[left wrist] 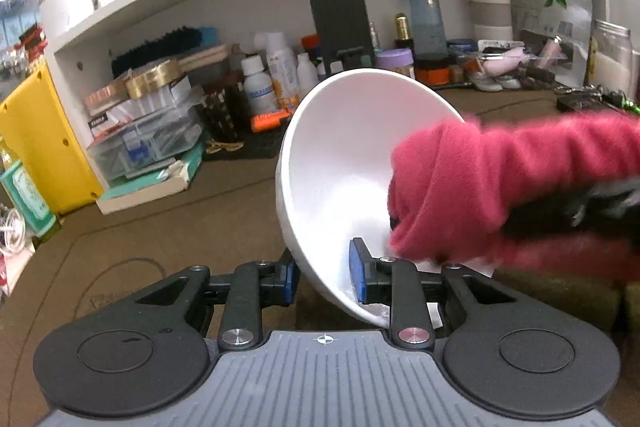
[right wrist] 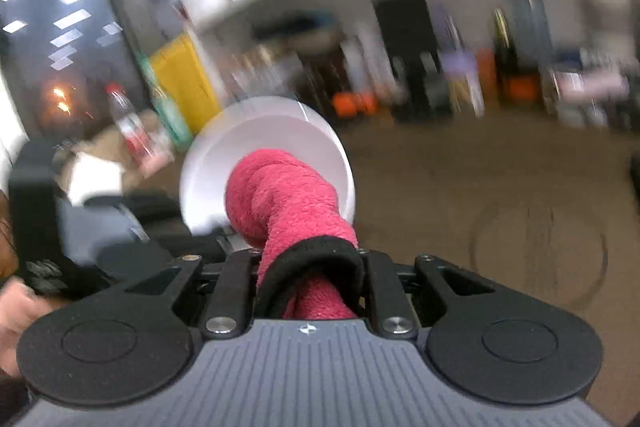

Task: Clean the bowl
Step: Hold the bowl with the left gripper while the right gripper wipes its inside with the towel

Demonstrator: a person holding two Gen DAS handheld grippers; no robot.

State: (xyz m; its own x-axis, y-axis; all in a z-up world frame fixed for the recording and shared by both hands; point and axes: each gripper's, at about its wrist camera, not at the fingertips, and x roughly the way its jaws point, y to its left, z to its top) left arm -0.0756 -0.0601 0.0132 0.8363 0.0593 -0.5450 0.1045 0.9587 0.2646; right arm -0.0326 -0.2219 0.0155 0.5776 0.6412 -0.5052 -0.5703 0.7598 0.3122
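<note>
Right, we have the left gripper (left wrist: 324, 277) clamped on the near rim of the one white bowl (left wrist: 340, 147), holding it tilted up off the brown table (left wrist: 160, 219) with its mouth turned right, while the right gripper (right wrist: 310, 269) is pinched tight on the one pink cloth (right wrist: 280, 195), whose bunched end is pressed inside the bowl. To wipe well, we judge we should keep that rim grip firm, sweep the cloth round the whole inner wall and down to the bottom, and not push hard enough to twist the bowl loose.
</note>
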